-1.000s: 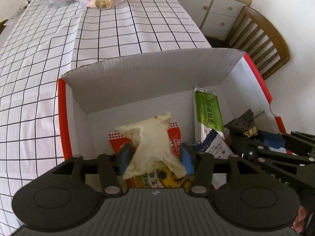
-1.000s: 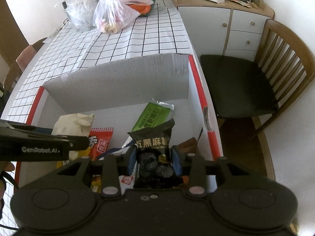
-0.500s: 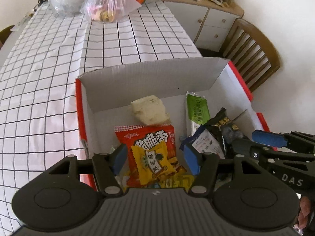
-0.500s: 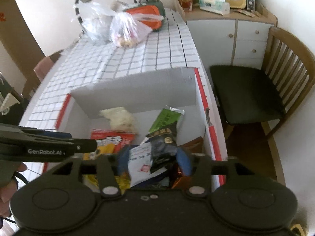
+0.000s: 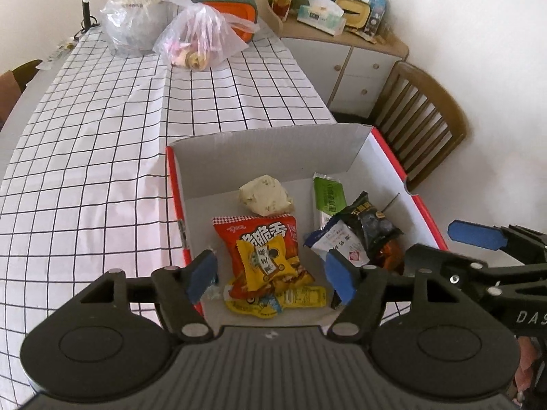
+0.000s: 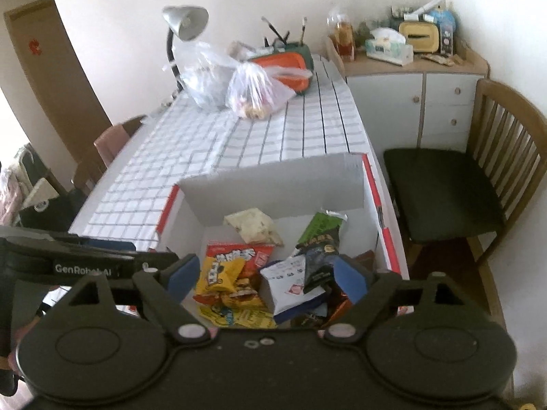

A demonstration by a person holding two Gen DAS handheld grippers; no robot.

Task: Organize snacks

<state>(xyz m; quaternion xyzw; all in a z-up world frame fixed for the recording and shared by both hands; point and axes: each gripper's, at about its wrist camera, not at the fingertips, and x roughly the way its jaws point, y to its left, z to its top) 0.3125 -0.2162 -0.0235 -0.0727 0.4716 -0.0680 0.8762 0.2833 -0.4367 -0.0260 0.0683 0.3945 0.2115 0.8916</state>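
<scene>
A white cardboard box with red edges point(image 5: 386, 157) point(image 6: 273, 184) sits at the table's near end and holds several snack packs. A pale cream pack point(image 5: 265, 196) point(image 6: 254, 227) lies at its back. A red bag point(image 5: 256, 235) and a yellow pack point(image 5: 266, 263) point(image 6: 222, 273) lie in front, with a green bar point(image 5: 330, 193) point(image 6: 321, 230), a black pack point(image 5: 371, 225) point(image 6: 318, 263) and a white-blue pack point(image 5: 336, 241) point(image 6: 290, 280) to the right. My left gripper point(image 5: 271, 273) hangs above the box, jaws opening, nothing between them. My right gripper point(image 6: 266, 275) does the same.
Two clear plastic bags point(image 5: 201, 37) point(image 6: 256, 89), an orange-green case point(image 6: 290, 65) and a desk lamp point(image 6: 184, 24) stand at the far end of the checked tablecloth point(image 5: 85, 136). A wooden chair point(image 6: 461, 188) and a white cabinet point(image 6: 410, 99) stand to the right.
The left gripper let go of the cream pack and the right let go of the black pack; both packs now lie in the box. Both grippers opened, rose and drew back.
</scene>
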